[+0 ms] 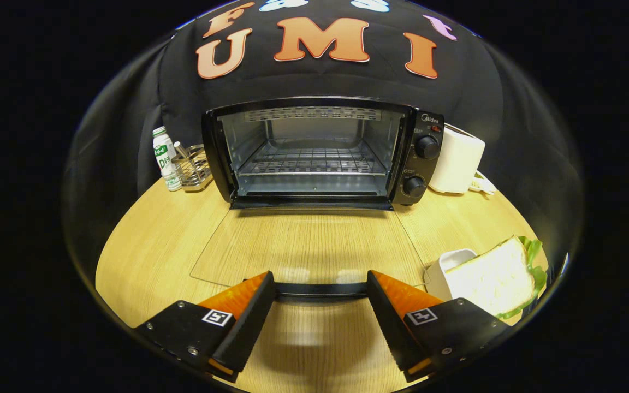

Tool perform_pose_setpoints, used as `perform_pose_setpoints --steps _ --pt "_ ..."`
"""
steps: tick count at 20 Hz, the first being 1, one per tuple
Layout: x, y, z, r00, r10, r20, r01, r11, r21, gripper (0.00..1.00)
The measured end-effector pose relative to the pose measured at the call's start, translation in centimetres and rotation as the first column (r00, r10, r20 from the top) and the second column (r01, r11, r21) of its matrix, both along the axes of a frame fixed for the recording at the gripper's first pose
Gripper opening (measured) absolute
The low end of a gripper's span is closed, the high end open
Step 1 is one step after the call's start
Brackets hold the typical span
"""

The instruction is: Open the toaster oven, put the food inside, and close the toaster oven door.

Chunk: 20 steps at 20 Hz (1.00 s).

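The black toaster oven [314, 153] stands at the back of the wooden table with its cavity exposed and a wire rack [312, 161] inside. Its glass door [303, 245] lies folded down flat toward me. The door's dark handle bar [320, 291] runs across the gap between my fingertips. My gripper [320, 278] is open, its fingers spread wide at either end of the handle without pressing on it. A sandwich [492, 275] of white bread with green lettuce rests on a white dish [445, 265], just right of my right finger.
Left of the oven stand a small white bottle [164, 158] and a metal wire holder [191, 166]. A white appliance [459, 161] sits right of the oven's two knobs [426, 146]. The table's [150, 245] front edge curves below my fingers.
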<state>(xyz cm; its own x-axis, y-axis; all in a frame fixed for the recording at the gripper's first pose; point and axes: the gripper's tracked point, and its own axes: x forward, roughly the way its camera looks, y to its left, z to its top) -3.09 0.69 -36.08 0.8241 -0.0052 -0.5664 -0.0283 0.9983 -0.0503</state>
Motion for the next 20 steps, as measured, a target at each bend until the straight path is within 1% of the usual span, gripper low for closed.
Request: perform_pose_setpoints --steps 3,5,7,9,11,14,18,20 --pt "0.2 -0.1 -0.6 1.0 -0.007 -0.016 0.007 1.0 0.007 1.0" --pt "0.2 -0.1 -0.1 1.0 -0.004 -0.008 0.004 1.0 0.016 1.0" --pt "-0.4 -0.3 0.1 1.0 -0.01 -0.028 0.011 0.999 0.037 0.99" --pt "-0.8 -0.3 1.7 1.0 -0.014 -0.018 0.015 0.995 0.1 1.0" --pt "-0.9 -1.3 3.2 1.0 -0.007 -0.007 0.008 0.994 0.113 0.99" --pt "-1.1 -4.0 6.1 1.0 0.028 -0.001 -0.028 0.994 0.105 0.99" --pt "-1.4 -9.2 9.8 0.994 0.087 -0.068 -0.077 0.987 0.14 0.99" --pt "-1.2 -12.7 11.5 0.992 0.097 -0.086 -0.084 0.986 0.147 0.99"
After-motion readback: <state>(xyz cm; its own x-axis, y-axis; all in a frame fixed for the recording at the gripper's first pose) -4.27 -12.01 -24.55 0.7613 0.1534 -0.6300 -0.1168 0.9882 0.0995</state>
